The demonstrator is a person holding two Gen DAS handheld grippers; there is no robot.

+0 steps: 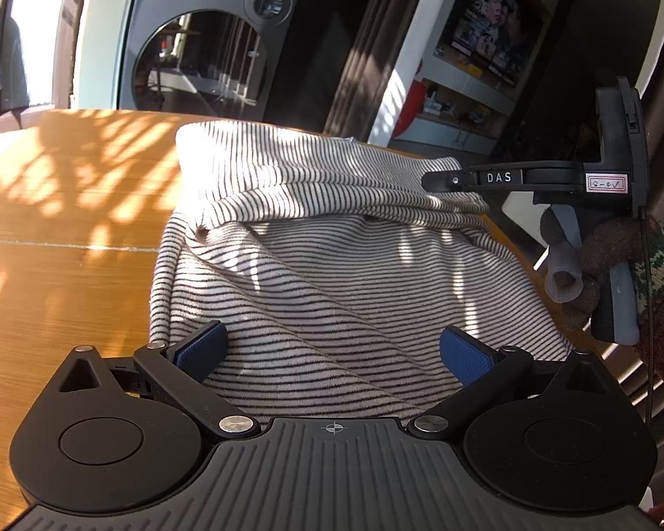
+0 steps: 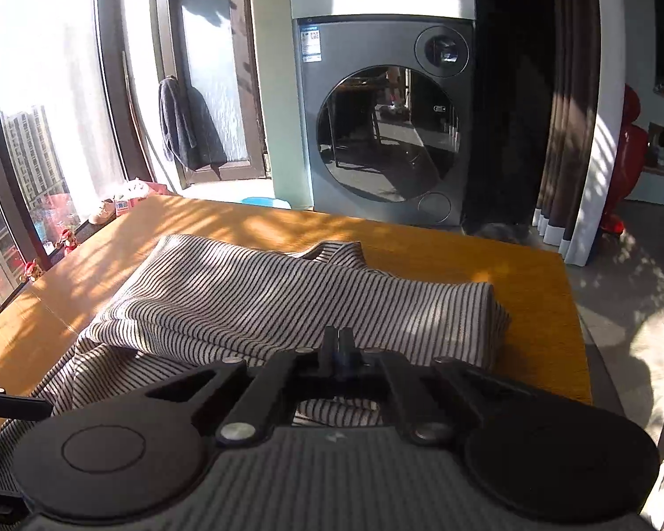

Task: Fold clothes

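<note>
On the orange wooden table, in front of the grey front-loading washing machine, lies the striped knit top, already partly folded: an upper layer is doubled back over the lower body, leaving a rolled fold edge that runs across the cloth from side to side. From the washing machine the garment reaches back toward both grippers, its near hem going under the left one.

The left gripper hangs over the near part of the top, its blue-padded fingers spread wide with striped cloth showing between them, touching nothing that I can make out. The right gripper has its two fingers drawn together at the edge of the folded layer on the side away from the window. In the left wrist view its tip sits against the end of that fold, but whether cloth is actually pinched between the fingers cannot be told.

The relation that matters is this: the fold edge lies crosswise ahead of the left gripper, and the right gripper is at one end of it. The left looks nearer the free hem, so the next fold likely needs it to close there.
</note>
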